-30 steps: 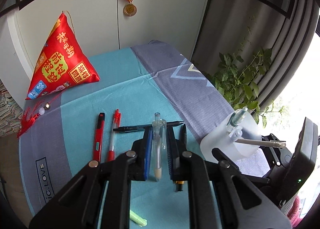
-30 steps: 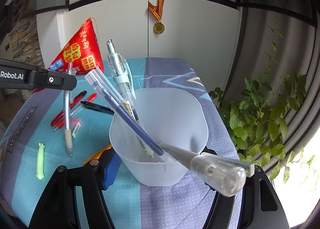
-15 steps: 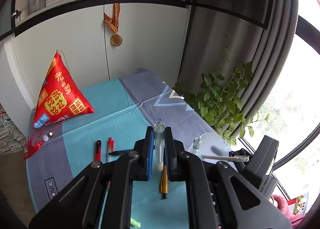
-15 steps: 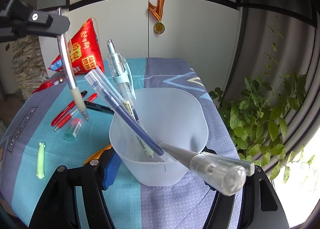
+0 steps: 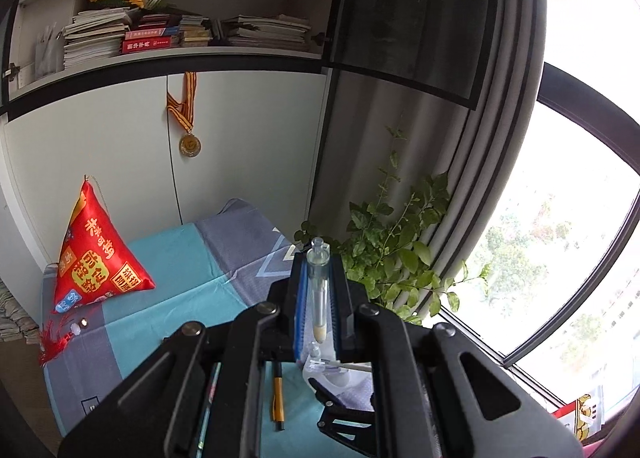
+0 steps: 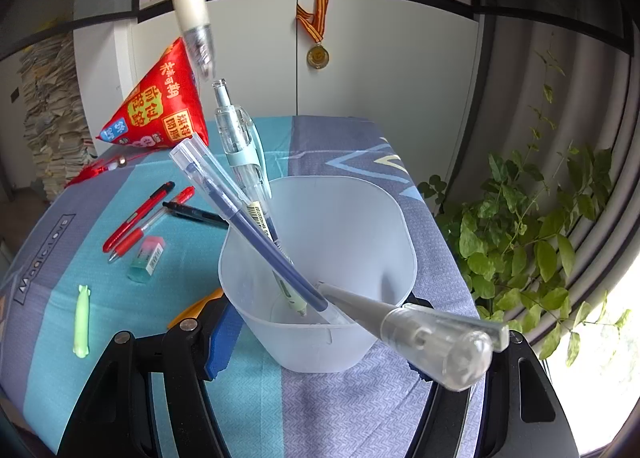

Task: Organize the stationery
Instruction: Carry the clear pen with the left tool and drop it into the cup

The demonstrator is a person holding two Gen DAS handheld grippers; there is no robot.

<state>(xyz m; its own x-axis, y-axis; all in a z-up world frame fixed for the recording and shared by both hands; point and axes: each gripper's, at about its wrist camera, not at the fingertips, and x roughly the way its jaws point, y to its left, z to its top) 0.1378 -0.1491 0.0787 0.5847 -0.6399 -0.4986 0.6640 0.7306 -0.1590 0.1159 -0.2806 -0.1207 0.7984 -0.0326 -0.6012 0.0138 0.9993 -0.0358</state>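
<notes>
My left gripper (image 5: 318,290) is shut on a clear pen (image 5: 319,294) with a cream grip, held upright high above the table. The same pen (image 6: 188,5) hangs tip down at the top left of the right wrist view, above the cup. My right gripper (image 6: 320,338) is shut on a translucent white cup (image 6: 320,278) that stands on the cloth. The cup holds three pens: a light blue one (image 6: 240,145), a dark blue one (image 6: 248,225) and a grey one (image 6: 420,330). The cup's rim (image 5: 340,372) shows below the left fingers.
On the teal and grey cloth (image 6: 100,290) lie two red pens (image 6: 136,217), a black pen (image 6: 196,213), an eraser (image 6: 147,254), a green stick (image 6: 81,332) and an orange pen (image 5: 277,394). A red pouch (image 6: 160,105) stands at the back left. Plants (image 6: 532,242) stand right.
My left gripper has risen with the clear pen and moved over toward the cup. The right gripper and the cup have not moved.
</notes>
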